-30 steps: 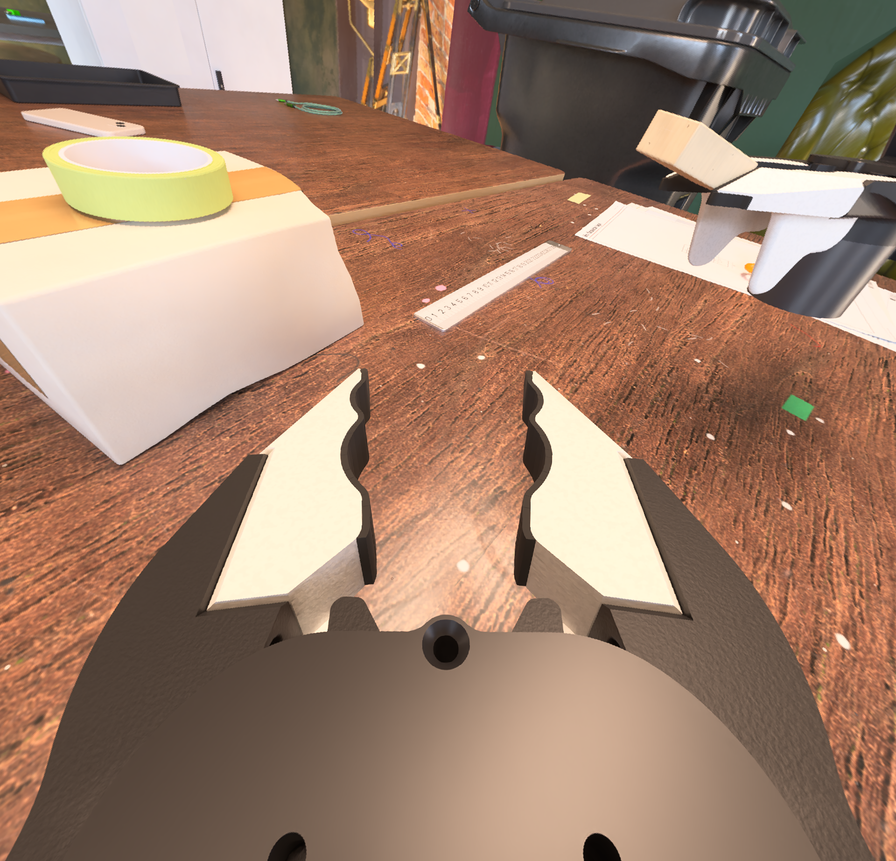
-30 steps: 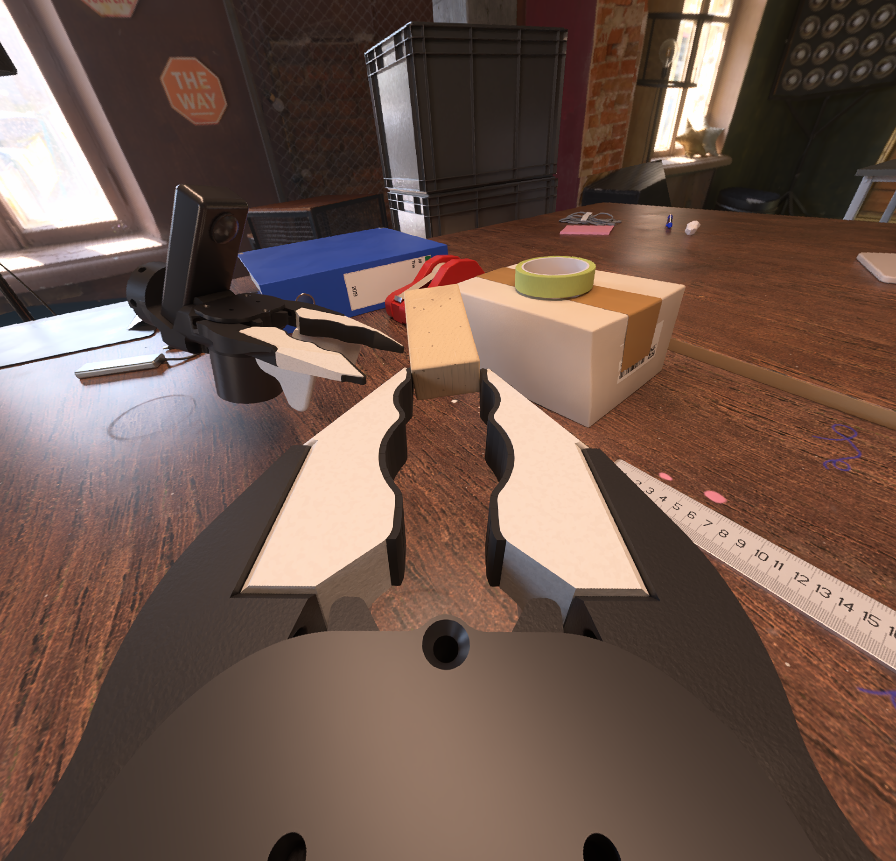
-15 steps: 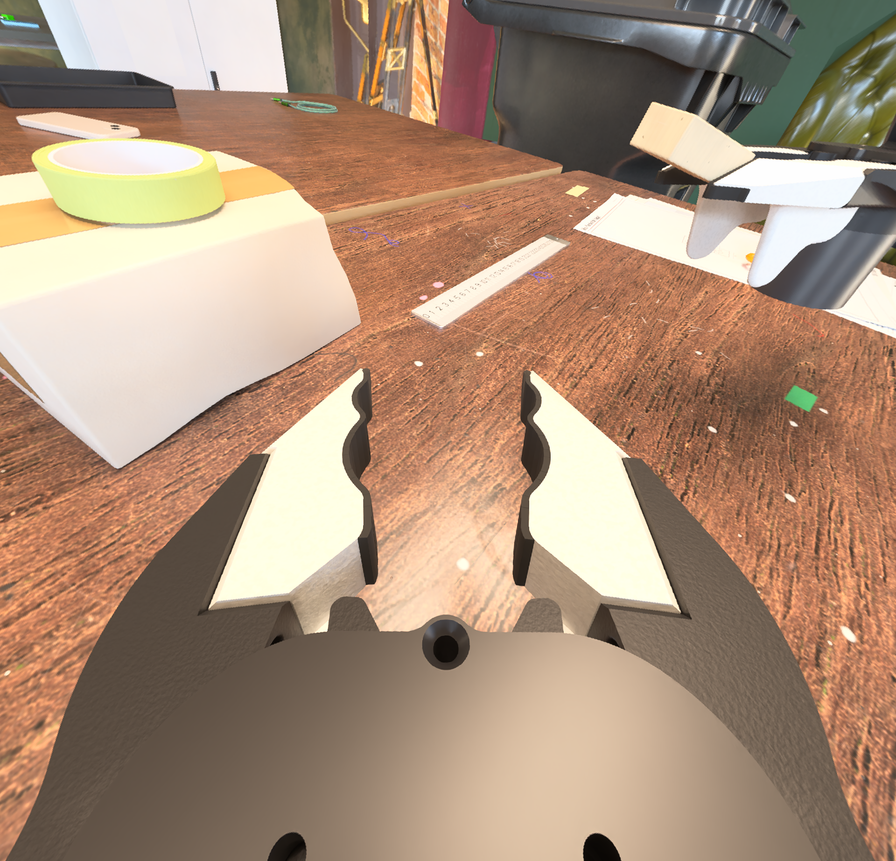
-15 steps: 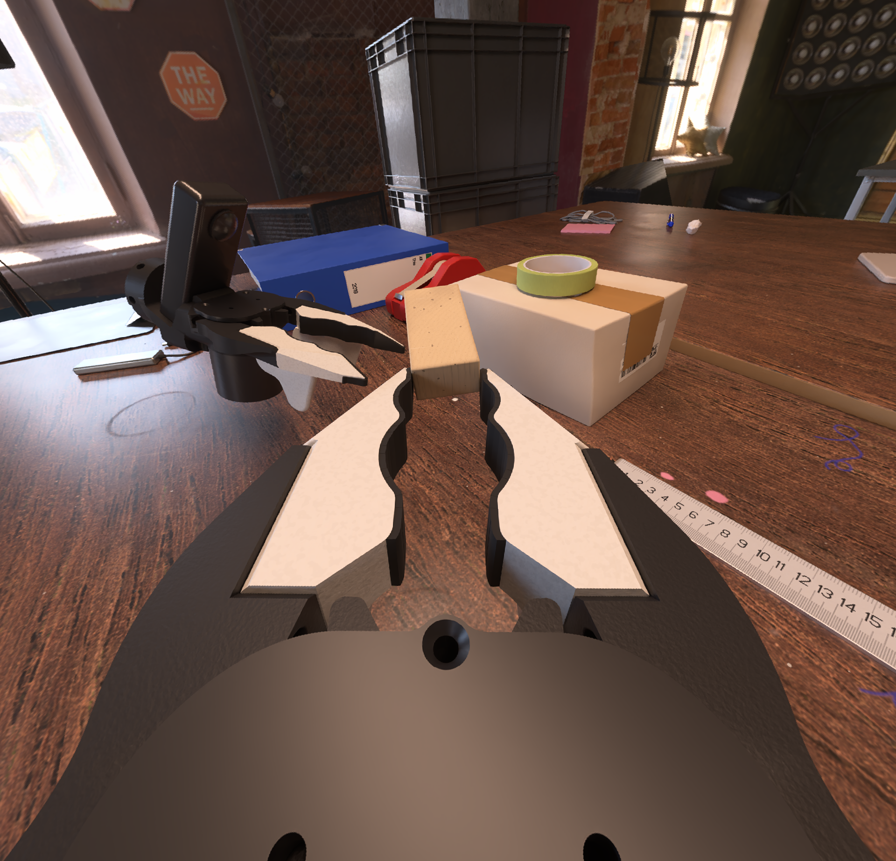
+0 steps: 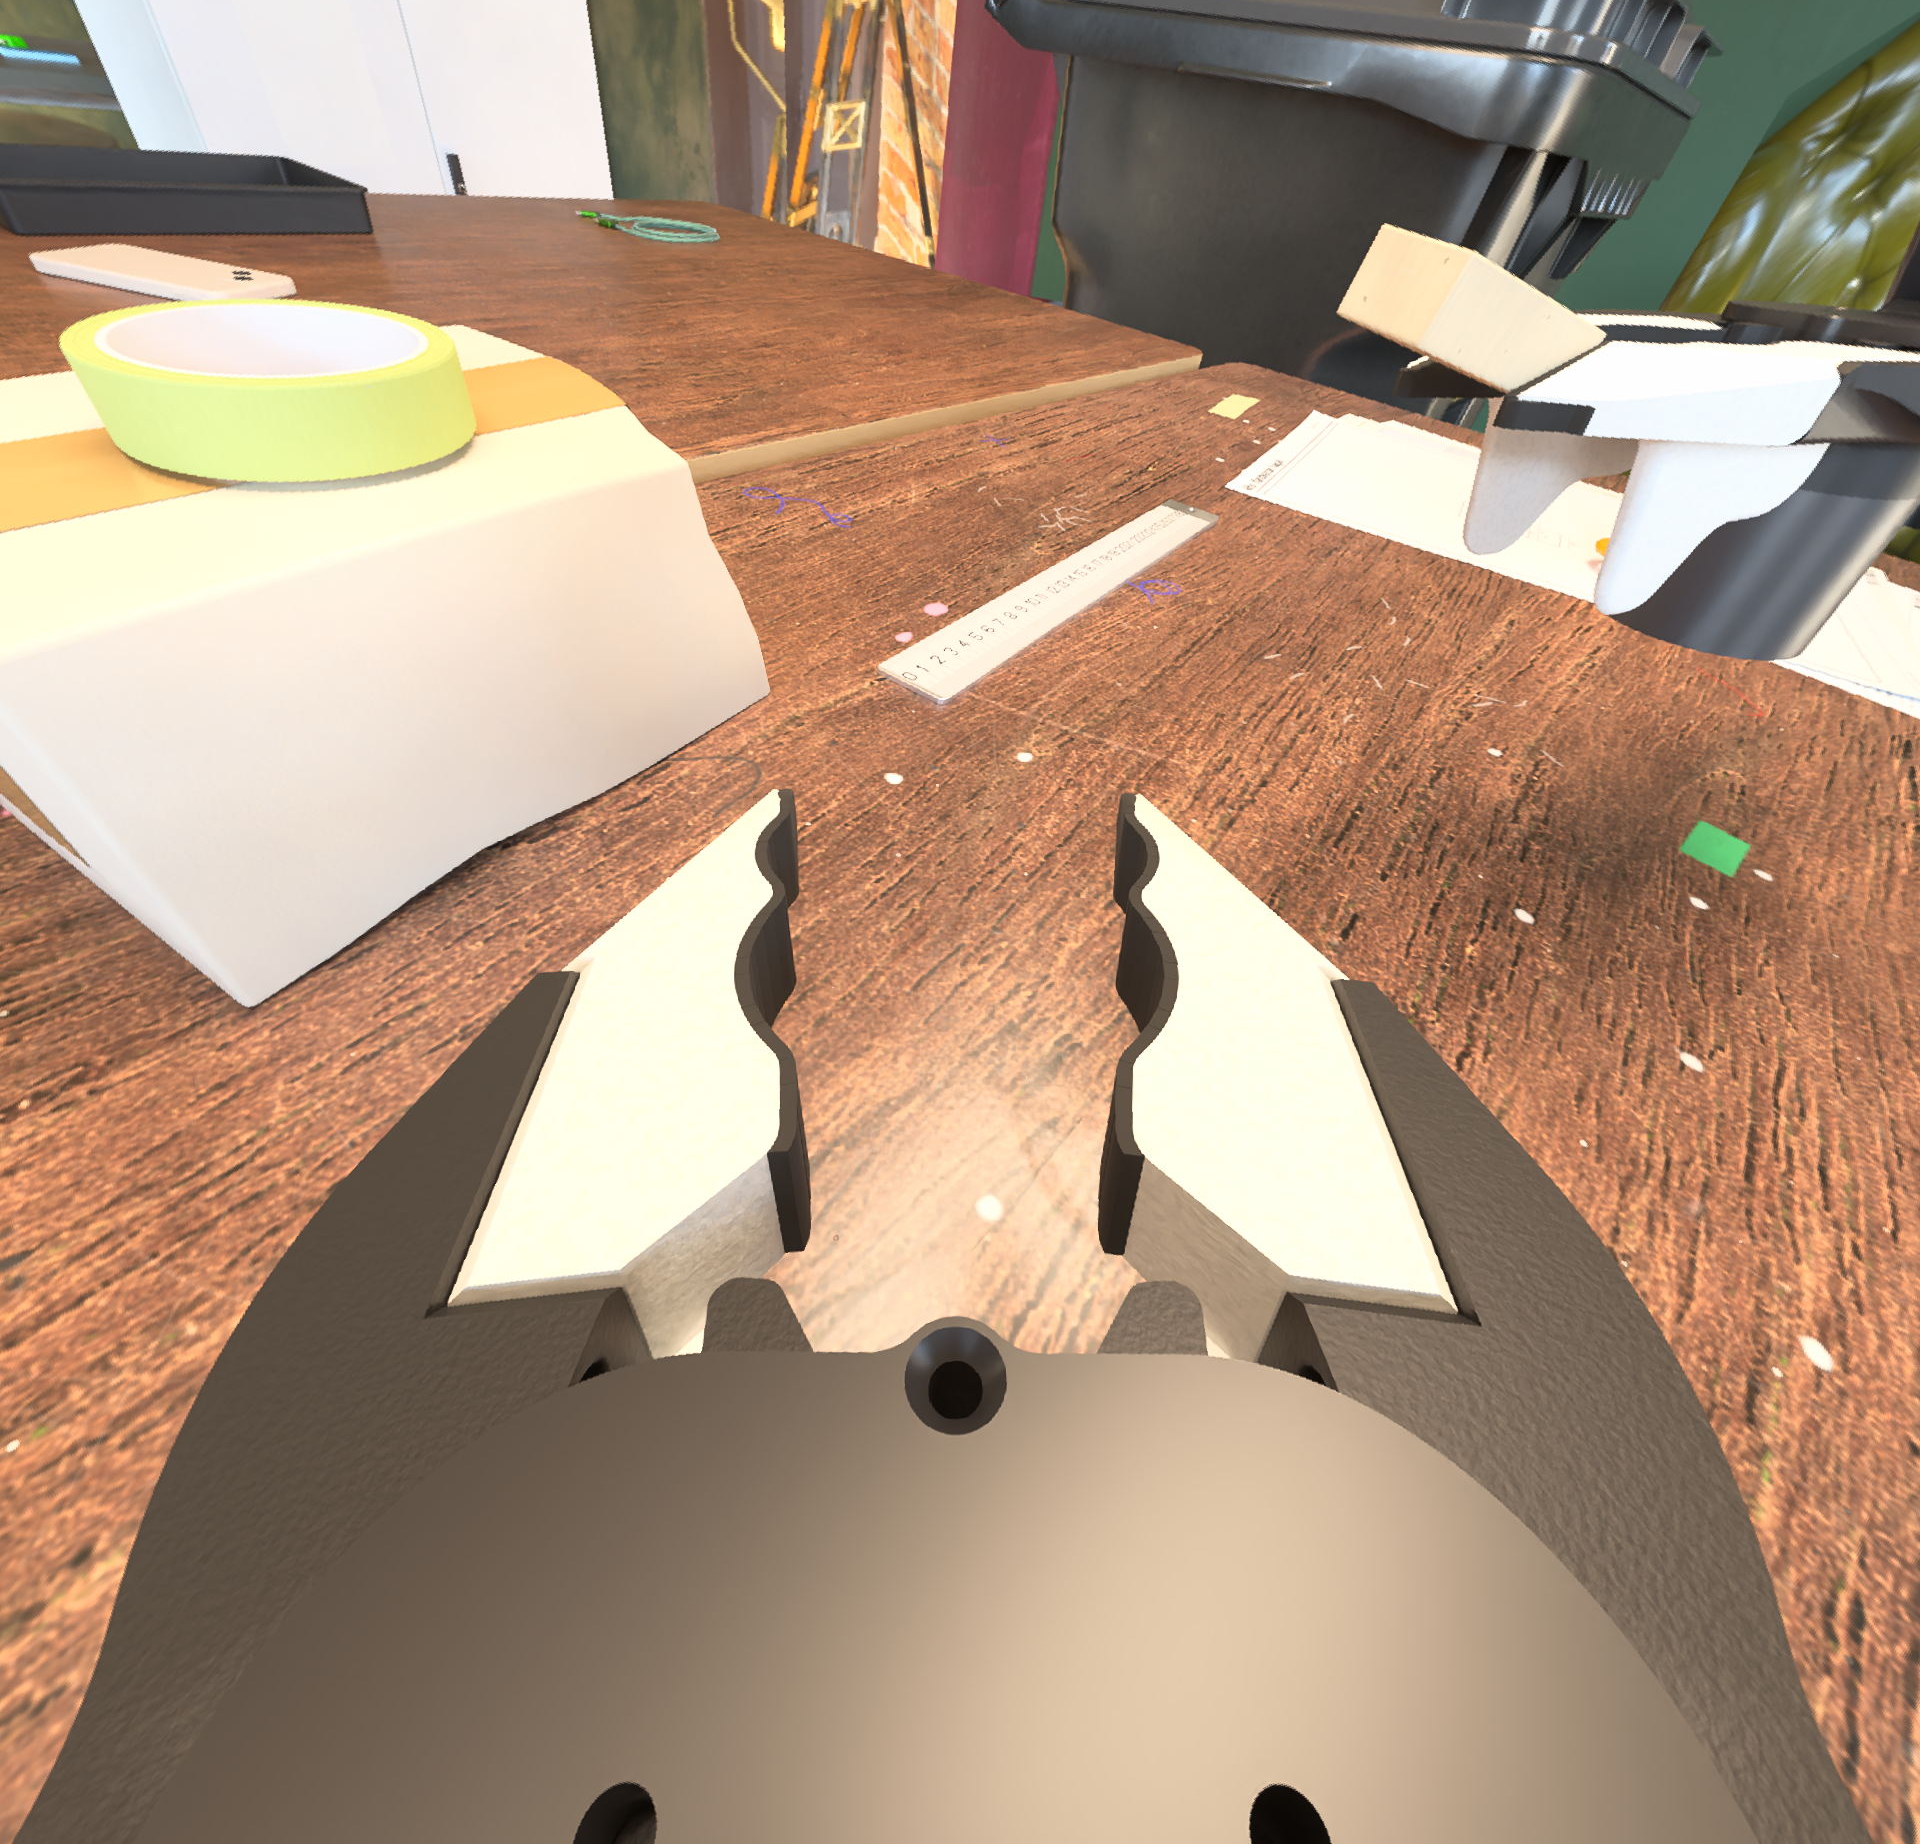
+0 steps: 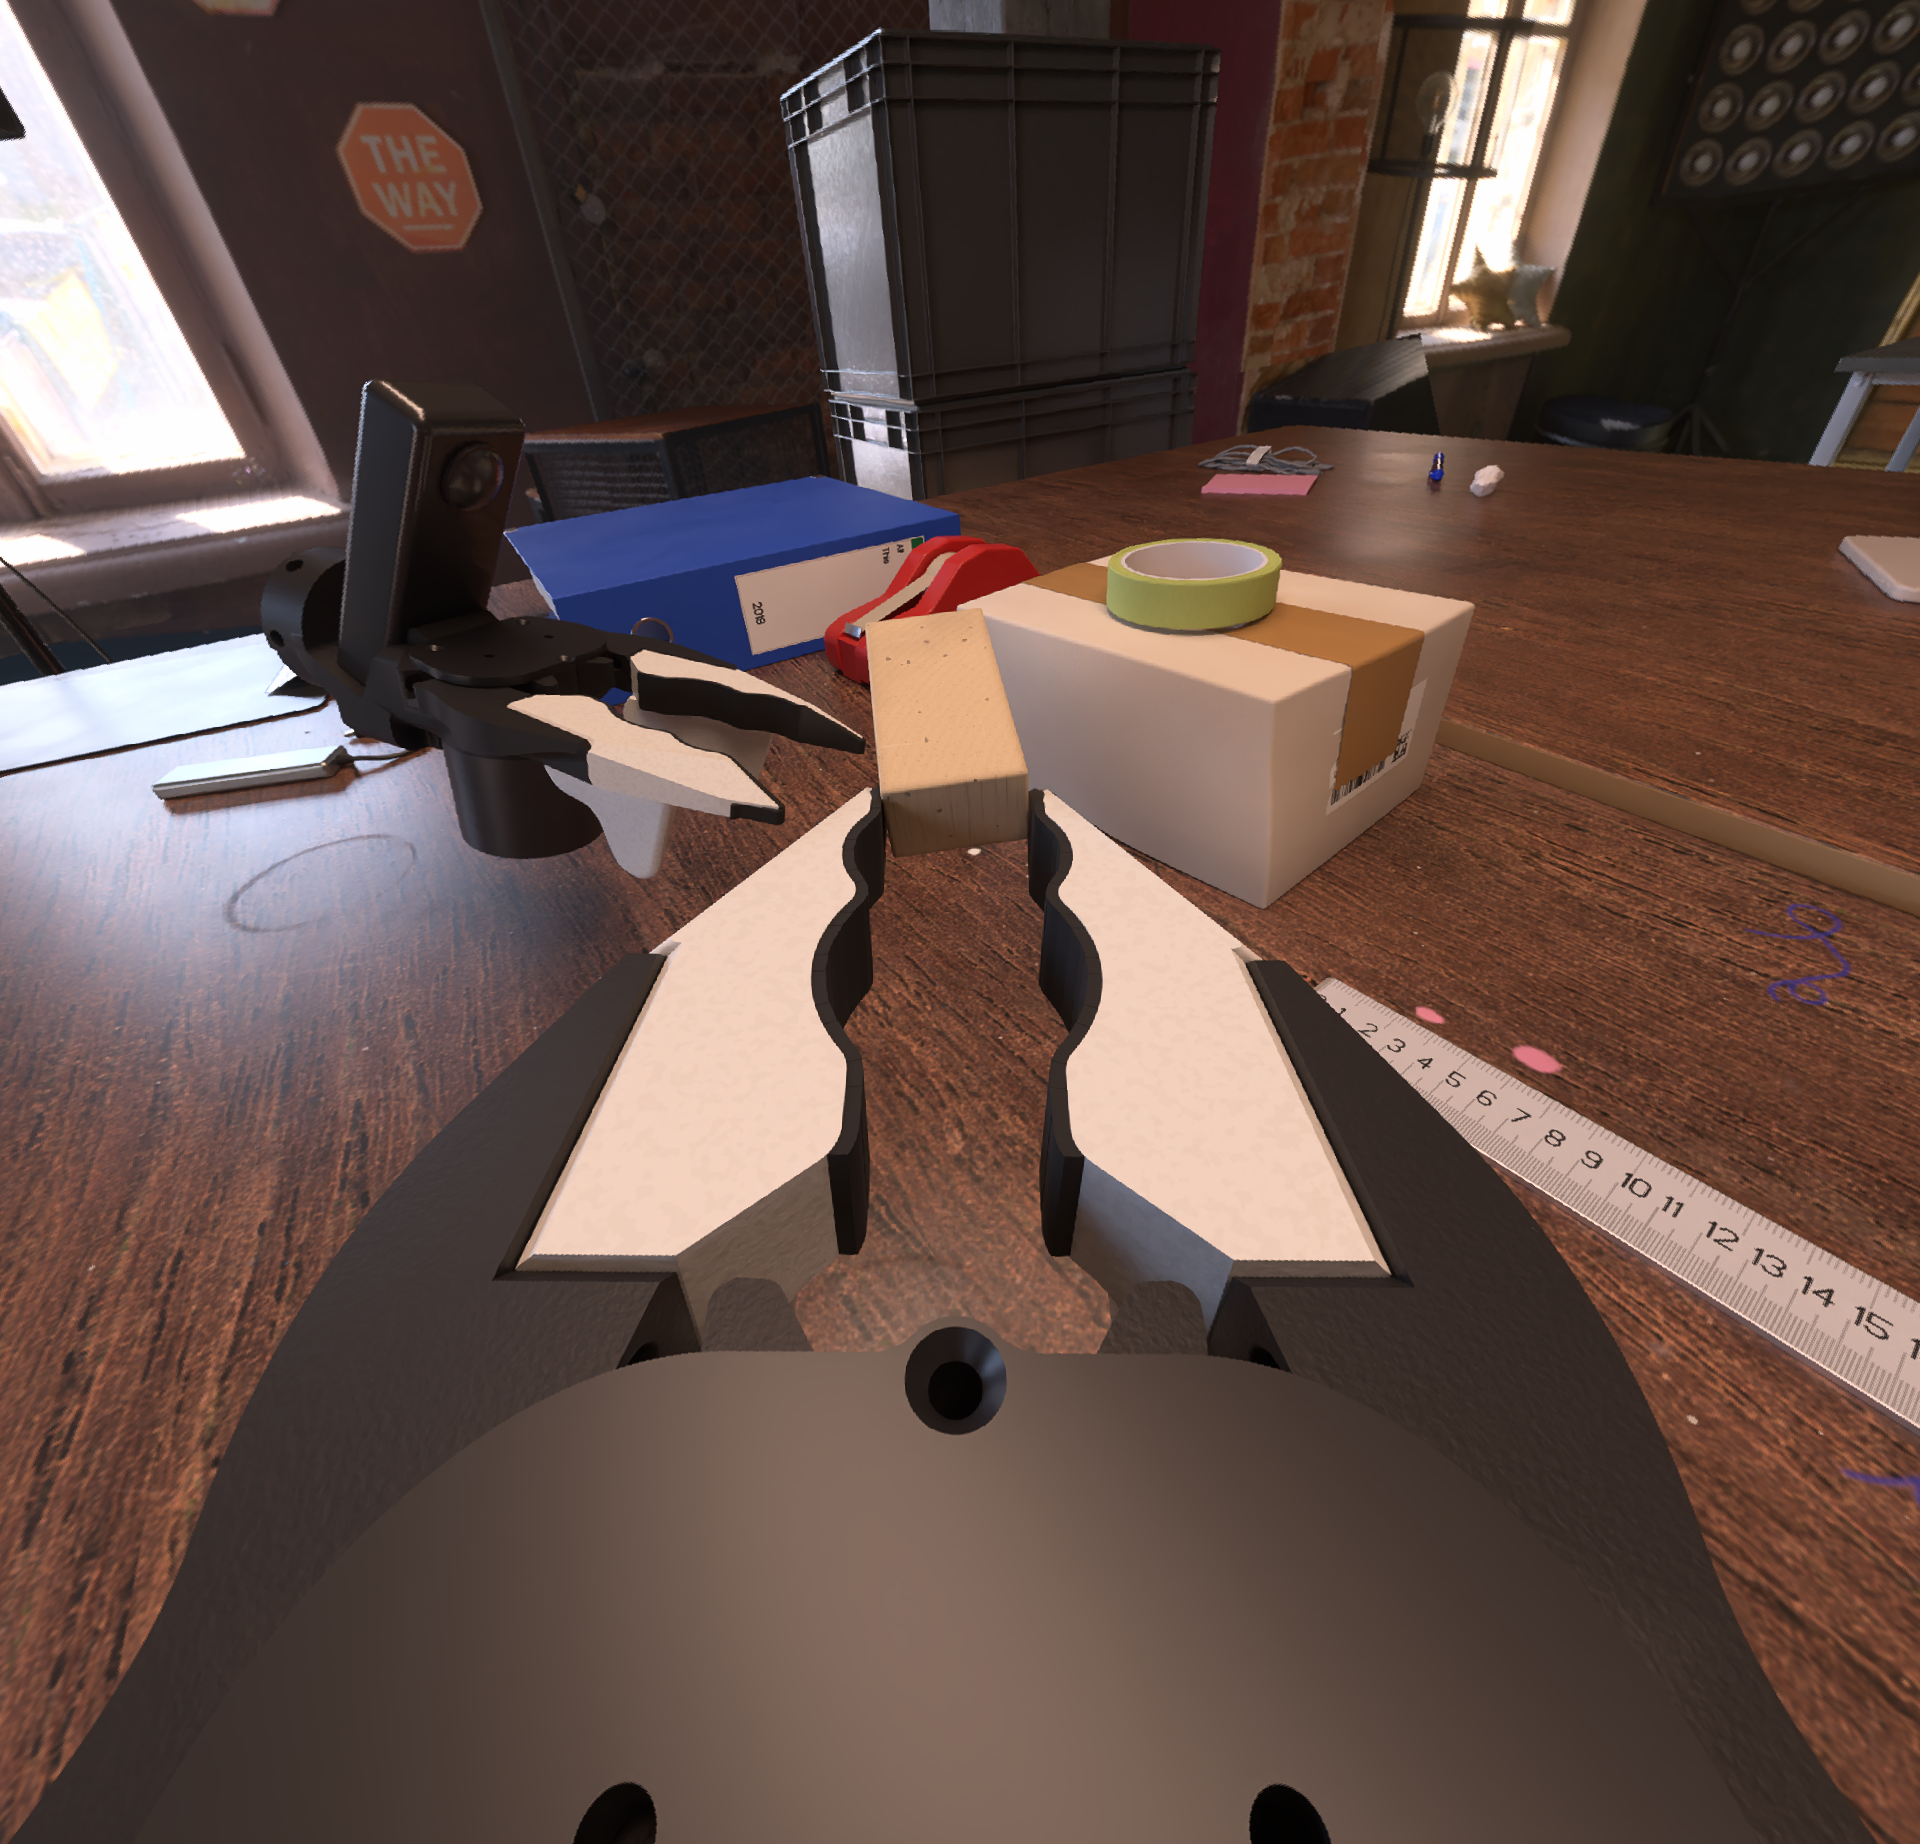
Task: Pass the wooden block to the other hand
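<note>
My right gripper [image 6: 954,818] is shut on the near end of a pale wooden block [image 6: 940,724], held above the brown table. The block sticks out forward past the fingertips. In the left wrist view the same block [image 5: 1455,324] shows at the upper right, gripped by the right gripper [image 5: 1538,392]. My left gripper [image 5: 954,818] is open and empty, low over the table. In the right wrist view the left gripper [image 6: 800,771] sits just left of the block, apart from it, jaws spread.
A white cardboard box [image 6: 1226,724] with a yellow-green tape roll [image 6: 1193,581] stands right of the block. A clear ruler [image 6: 1662,1202], a blue binder [image 6: 727,563], a red tape dispenser [image 6: 914,589] and sheets of paper [image 5: 1382,485] lie on the table. A dark bin [image 5: 1299,132] stands behind.
The left gripper has drifted slightly, so the box and the block sit a little further left in its view. The right gripper still holds the block, almost unmoved.
</note>
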Action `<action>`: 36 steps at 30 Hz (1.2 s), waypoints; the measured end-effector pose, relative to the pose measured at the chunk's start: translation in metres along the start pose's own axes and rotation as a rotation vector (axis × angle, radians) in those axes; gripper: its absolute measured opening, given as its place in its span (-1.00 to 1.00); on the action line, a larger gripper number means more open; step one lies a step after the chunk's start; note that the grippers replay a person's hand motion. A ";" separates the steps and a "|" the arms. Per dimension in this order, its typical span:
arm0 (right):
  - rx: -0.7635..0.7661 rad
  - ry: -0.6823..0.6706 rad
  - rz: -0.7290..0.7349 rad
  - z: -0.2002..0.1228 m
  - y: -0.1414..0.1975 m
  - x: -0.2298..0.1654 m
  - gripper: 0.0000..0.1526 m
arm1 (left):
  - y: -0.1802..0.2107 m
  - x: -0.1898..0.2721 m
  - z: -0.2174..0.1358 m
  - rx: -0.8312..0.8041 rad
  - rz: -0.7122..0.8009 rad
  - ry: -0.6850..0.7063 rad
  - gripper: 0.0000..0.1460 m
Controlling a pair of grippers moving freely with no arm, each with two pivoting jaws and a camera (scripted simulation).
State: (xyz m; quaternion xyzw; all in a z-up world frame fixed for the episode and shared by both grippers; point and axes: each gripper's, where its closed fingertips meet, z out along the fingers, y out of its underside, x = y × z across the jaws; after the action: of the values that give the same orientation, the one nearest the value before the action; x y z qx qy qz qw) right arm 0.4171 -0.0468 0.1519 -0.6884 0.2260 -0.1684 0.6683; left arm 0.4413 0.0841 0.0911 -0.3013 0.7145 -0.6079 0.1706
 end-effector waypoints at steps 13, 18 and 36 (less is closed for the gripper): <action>0.000 0.000 -0.001 0.000 0.000 0.000 -0.65 | 0.000 0.000 0.000 -0.001 0.007 0.000 -0.16; -0.002 0.000 0.000 0.000 0.001 0.000 -0.65 | 0.000 0.000 0.000 0.001 0.008 -0.001 -0.16; -0.002 0.001 0.002 0.001 0.001 0.000 -0.65 | -0.001 0.001 0.000 0.002 0.010 0.002 -0.17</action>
State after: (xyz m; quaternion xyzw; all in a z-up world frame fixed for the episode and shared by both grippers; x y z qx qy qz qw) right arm 0.4172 -0.0461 0.1507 -0.6888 0.2272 -0.1679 0.6676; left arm 0.4405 0.0831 0.0917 -0.2970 0.7157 -0.6079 0.1733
